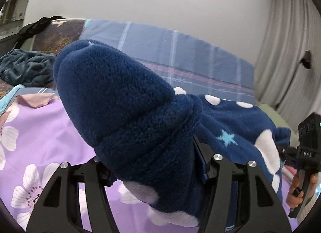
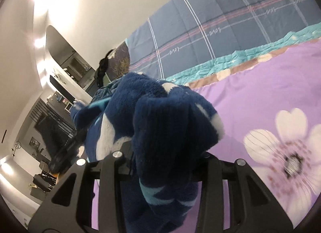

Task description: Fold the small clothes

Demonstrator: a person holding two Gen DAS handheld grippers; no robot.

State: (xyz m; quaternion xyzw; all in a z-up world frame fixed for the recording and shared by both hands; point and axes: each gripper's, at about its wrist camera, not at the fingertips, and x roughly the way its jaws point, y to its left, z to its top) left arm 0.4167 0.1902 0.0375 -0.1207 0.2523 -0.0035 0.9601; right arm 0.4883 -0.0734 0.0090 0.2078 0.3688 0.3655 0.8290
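The left gripper (image 1: pixel 152 164) is clamping a thick ribbed cuff of a navy fleece garment (image 1: pixel 124 100), the plush fabric bunching up between its black fingers and hiding their tips. The right gripper (image 2: pixel 166 162) is pinching another cuffed end of the same garment, its fingers likewise buried in the pile. Between the two tools the garment is hanging lifted above the bed, its body sagging toward the right in the left wrist view, showing white dots and a light blue star (image 1: pixel 225 137). In that same view the right gripper's black body and the person's hand (image 1: pixel 299 191) on its handle are appearing at the far right edge.

Below the garment a purple bedspread (image 1: pixel 60 132) printed with large pale flowers is covering the bed. Beyond it a blue plaid sheet (image 1: pixel 180 56) with pink and white stripes is lying against a white wall. A crumpled dark teal blanket (image 1: pixel 26 66) is sitting at the bed's far left, and pale curtains (image 1: pixel 280 52) are hanging at the right.
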